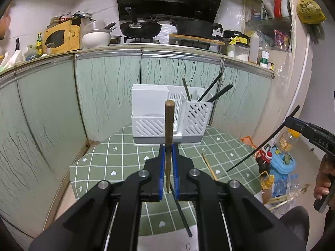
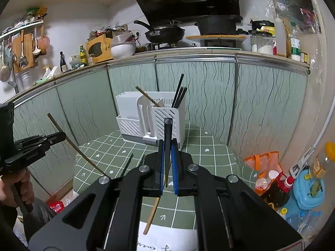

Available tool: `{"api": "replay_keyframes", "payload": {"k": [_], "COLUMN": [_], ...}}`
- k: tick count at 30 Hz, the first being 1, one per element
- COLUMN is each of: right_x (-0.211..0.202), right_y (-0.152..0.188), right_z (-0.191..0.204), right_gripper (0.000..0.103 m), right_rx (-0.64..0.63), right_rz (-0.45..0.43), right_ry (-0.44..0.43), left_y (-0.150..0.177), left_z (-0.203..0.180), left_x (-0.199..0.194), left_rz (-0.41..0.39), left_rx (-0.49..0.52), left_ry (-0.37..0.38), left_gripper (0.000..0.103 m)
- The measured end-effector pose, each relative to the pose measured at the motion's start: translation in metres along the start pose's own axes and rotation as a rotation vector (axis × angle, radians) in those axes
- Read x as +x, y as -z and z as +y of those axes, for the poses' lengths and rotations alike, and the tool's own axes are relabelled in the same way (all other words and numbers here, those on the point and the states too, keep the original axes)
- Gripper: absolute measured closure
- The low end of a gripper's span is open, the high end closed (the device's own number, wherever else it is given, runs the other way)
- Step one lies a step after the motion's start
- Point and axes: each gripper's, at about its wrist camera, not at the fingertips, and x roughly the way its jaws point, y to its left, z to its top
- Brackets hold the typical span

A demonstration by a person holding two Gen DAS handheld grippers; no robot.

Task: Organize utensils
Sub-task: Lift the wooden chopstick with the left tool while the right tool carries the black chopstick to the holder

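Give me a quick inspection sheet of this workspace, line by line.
Surface: green tablecloth with white grid.
Job's things: white slotted plastic utensil holder with three black chopsticks in the right compartment; one brown wooden chopstick in the middle.
Clutter: loose wooden chopstick and loose black chopstick on the cloth.
Grippers: left gripper shut on a brown wooden stick; right gripper shut on a black stick.
Cables: nothing seen.
Surroundings: green cabinet doors, bottles on the floor.

green checked table (image 1: 125, 163): white utensil rack (image 1: 167, 115), loose wood chopstick (image 1: 209, 166), black chopstick (image 1: 183, 215).
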Motion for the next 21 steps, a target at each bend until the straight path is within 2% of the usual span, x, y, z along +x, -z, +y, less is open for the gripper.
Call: {"api": "replay_keyframes", "payload": {"k": [7,16,21], "right_x": [0.001,0.009,0.015], "right_y": [-0.029,-0.074,-0.101], "right_z": [-0.005,-0.007,-0.007], "right_gripper": [0.097,0.097,0.097], "right_rx": [-0.002,-0.014,-0.019], "right_rz": [-0.015,-0.039,-0.065], "right_ry": [-0.014,-0.026,-0.04], "left_y": [-0.029,-0.077,-0.104], "left_z": [-0.003,-0.028,-0.041], "left_x": [0.008,0.02,0.03], "left_rz": [-0.013,-0.035,-0.058], "left_rx": [-0.013,0.012,0.031], "left_ry": [0.033,0.103,0.113], "left_gripper": [0.097,0.097,0.097]}}
